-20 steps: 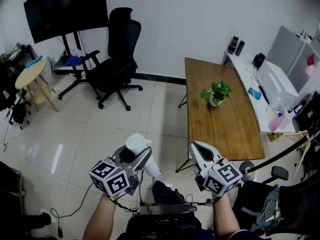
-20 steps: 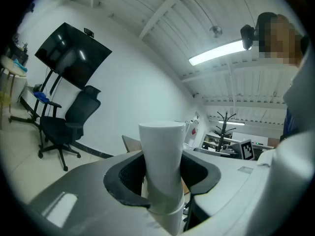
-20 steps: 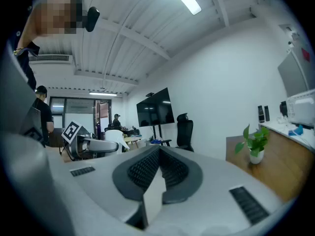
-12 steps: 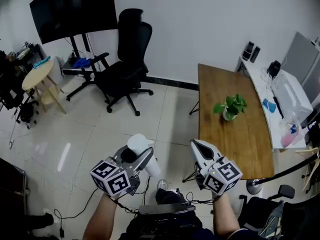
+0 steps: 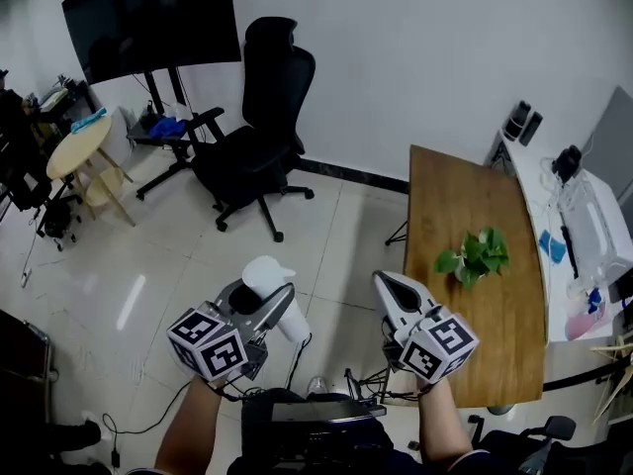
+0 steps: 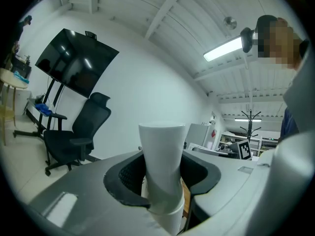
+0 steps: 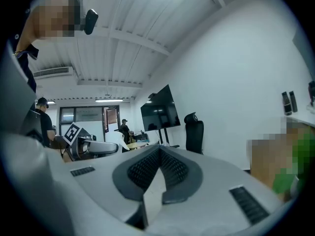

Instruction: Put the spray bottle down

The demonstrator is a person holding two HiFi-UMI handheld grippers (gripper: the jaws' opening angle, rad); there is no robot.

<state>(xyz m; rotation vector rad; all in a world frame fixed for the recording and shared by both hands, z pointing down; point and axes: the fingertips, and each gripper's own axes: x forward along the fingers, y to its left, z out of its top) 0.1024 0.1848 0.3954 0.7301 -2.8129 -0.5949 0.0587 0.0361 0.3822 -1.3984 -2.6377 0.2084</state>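
Observation:
A white spray bottle (image 5: 272, 283) is held level in front of me, above the tiled floor, with my left gripper (image 5: 261, 303) shut on it. In the left gripper view the bottle (image 6: 161, 167) stands between the dark pads (image 6: 129, 180) and fills the gap. My right gripper (image 5: 388, 287) is beside it to the right, a hand's width away, its jaws shut with nothing in them. In the right gripper view its pads (image 7: 173, 170) meet at the tip. The wooden table (image 5: 460, 201) lies ahead and to the right of both grippers.
A green potted plant (image 5: 477, 255) stands on the wooden table. A black office chair (image 5: 259, 137) and a TV on a stand (image 5: 148, 23) are at the back, with a small round table (image 5: 74, 144) to the left. A white desk with gear (image 5: 593, 240) lines the right wall. Cables (image 5: 129, 428) lie on the floor.
The head view has swung left: table, plant and chair have slid to the right in the picture. Both grippers keep nearly the same place, and the left one still holds the bottle.

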